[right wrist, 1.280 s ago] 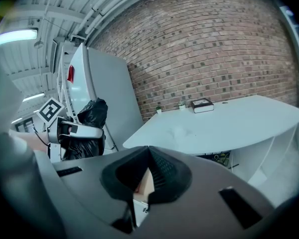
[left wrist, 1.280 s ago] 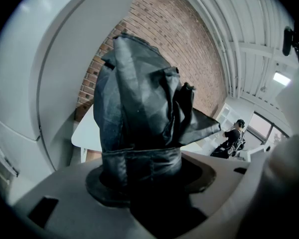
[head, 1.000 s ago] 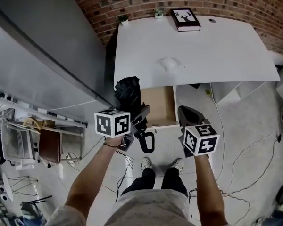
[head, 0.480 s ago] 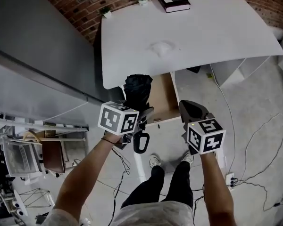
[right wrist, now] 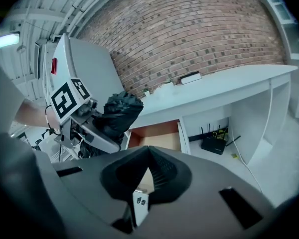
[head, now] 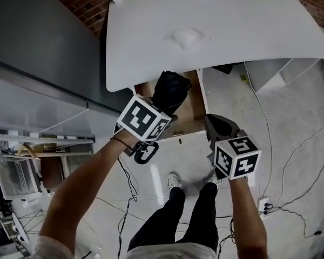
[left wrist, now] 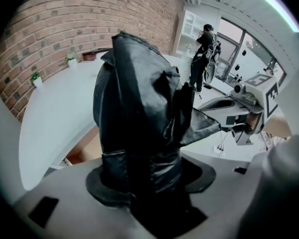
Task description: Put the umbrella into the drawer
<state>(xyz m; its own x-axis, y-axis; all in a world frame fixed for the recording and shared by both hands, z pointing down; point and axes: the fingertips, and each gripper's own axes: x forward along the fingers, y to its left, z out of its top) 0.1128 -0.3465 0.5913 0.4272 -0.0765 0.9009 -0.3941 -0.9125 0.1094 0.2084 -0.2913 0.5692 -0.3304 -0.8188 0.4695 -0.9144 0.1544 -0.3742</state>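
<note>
Umbrella [head: 171, 89] now hangs over the open drawer [head: 184, 129]. A second ago it stood off the drawer's left edge. Both grippers sit lower than before, and the left gripper's [head: 163, 114] marker cube has rolled to a new angle. The desk [head: 243, 34] fills more of the head view.

The umbrella is a folded black bundle of crinkled, slightly glossy fabric, cinched by a band low down. Its black loop handle [head: 144, 154] sticks out behind the cube. The drawer has a brown wood inside and a white front. The desk top is smooth and white, against a red brick wall [right wrist: 199, 29].

The left gripper's jaws stand wide and clamp the umbrella's lower part, one on each side. The bundle juts out past the jaws, its far end over the wood floor of the drawer and not touching it.

The right gripper [head: 218, 125] is just right of the drawer front. Its jaw tips are together with nothing between them, apart from the umbrella.
</note>
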